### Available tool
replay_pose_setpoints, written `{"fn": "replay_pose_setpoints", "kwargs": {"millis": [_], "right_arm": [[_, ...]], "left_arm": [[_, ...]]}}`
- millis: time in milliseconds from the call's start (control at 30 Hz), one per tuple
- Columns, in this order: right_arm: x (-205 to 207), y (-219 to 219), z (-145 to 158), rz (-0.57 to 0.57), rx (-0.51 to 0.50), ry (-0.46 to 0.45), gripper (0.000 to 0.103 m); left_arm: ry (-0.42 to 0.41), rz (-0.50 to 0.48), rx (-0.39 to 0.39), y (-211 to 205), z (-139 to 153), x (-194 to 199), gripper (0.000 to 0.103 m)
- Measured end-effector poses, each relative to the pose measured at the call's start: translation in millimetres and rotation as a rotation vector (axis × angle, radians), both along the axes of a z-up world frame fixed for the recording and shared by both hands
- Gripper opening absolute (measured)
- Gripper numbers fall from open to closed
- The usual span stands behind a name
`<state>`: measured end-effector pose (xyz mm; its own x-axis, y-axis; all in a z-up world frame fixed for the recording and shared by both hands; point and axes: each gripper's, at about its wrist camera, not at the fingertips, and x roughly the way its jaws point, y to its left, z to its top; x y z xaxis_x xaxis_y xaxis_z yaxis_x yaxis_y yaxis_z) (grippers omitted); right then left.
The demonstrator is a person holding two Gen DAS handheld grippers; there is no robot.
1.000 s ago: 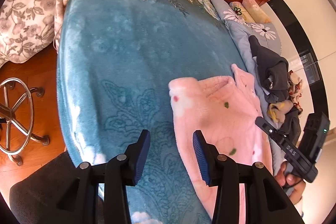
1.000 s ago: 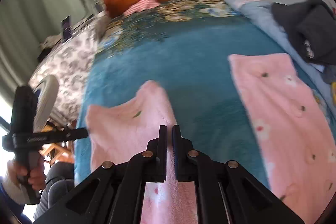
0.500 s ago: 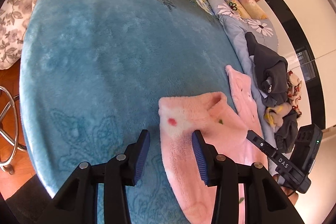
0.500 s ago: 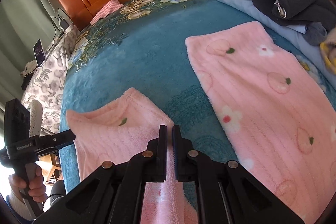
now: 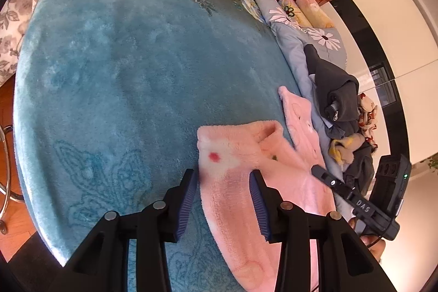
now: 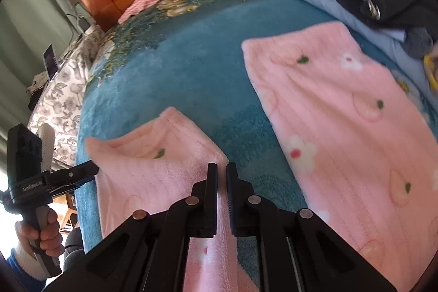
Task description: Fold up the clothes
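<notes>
Right claw [image 6: 222,174] was clamped on the pink pants' [image 6: 153,171] hem edge, left claw [image 5: 223,182] apart straddling it, open blue blanket [image 5: 123,78] beyond

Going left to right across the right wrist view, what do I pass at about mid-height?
Grey floral bedding → teal blanket → spread pink garment leg. Lower down: left gripper → folded pink leg → right gripper, pinching that fabric.
</notes>
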<state>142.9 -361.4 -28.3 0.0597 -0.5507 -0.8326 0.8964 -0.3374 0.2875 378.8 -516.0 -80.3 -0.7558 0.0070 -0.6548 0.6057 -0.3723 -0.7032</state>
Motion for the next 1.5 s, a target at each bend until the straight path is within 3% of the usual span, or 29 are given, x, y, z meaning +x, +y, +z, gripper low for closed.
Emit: {"fn": "replay_pose_setpoints", "kwargs": {"millis": [200, 433, 667, 800, 1000, 1200, 1267, 1300, 1500], "right_arm": [[14, -32, 22, 0.097, -0.046, 0.045, 0.026], [44, -78, -3, 0.242, 0.042, 0.117, 0.037], [48, -85, -16, 0.28, 0.076, 0.159, 0.037], [46, -86, -18, 0.29, 0.071, 0.158, 0.016], [11, -83, 4, 0.161, -0.052, 0.038, 0.011], [-3, -85, 3, 0.098, -0.039, -0.023, 0.011], [-8, -86, 4, 0.072, -0.047, -0.058, 0.011], [-7, -87, 5, 0.07, -0.041, -0.059, 0.011], [3, -91, 11, 0.099, -0.018, -0.027, 0.011]], "left_arm": [[0.008, -0.006, 0.022, 0, -3, -1, 0.043], [0.031, -0.02, 0.019, -2, 1, 4, 0.043], [0.049, -0.035, 0.038, -2, -2, 3, 0.043], [0.07, -0.042, 0.043, -3, -2, 2, 0.043], [0.082, -0.032, 0.05, -9, -3, -5, 0.043], [0.077, -0.007, 0.071, -15, -10, -14, 0.043], [0.07, 0.013, 0.081, -17, -13, -15, 0.024], [0.07, 0.022, 0.078, -17, -13, -14, 0.008], [0.108, 0.072, -0.01, -13, 23, 14, 0.004]]}}
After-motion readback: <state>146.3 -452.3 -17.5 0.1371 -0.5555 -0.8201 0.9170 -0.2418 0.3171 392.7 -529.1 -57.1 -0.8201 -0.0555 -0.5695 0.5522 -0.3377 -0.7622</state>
